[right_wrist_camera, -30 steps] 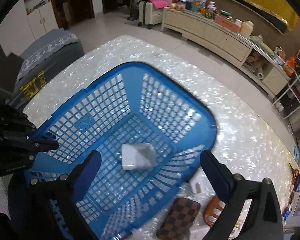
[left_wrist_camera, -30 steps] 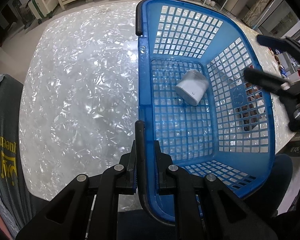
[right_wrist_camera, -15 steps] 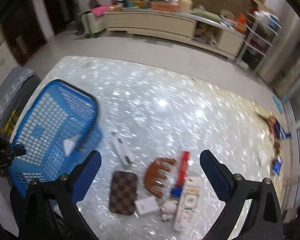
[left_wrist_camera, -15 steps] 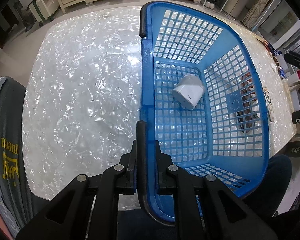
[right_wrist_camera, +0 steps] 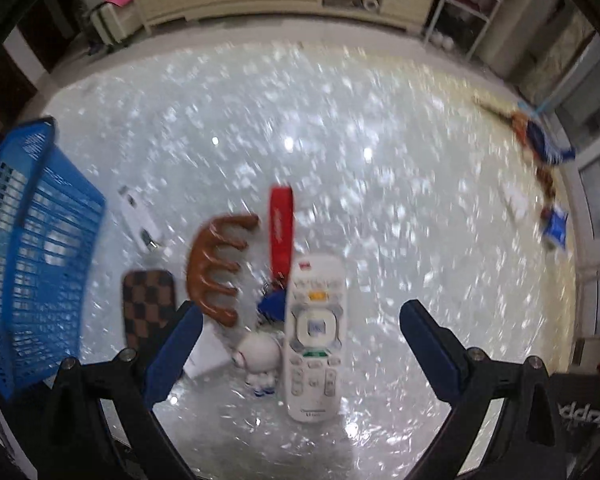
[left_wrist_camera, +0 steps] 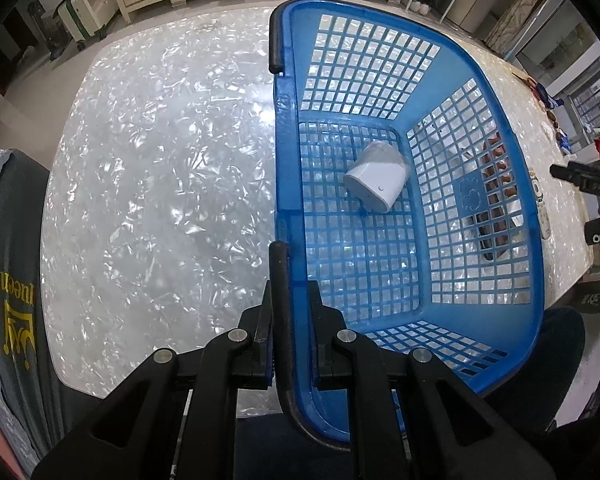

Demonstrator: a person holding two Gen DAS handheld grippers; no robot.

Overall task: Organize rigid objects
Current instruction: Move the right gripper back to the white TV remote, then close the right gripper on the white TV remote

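Two grippers, right gripper (right_wrist_camera: 300, 320) now off the basket (left_wrist_camera: 536, 240), wide open, empty, above remote (right_wrist_camera: 314, 336), left gripper (left_wrist_camera: 288, 312) pointing down, clamping basket's near rim.

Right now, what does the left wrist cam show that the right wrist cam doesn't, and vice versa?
Left wrist only: the left gripper shut on the blue basket rim, and a white cylinder lying on the basket floor.

Right wrist only: the right gripper open above a white remote, with a brown claw clip, red strap, checkered case and small white figure beside it.

Both: the blue basket and the pearly table.
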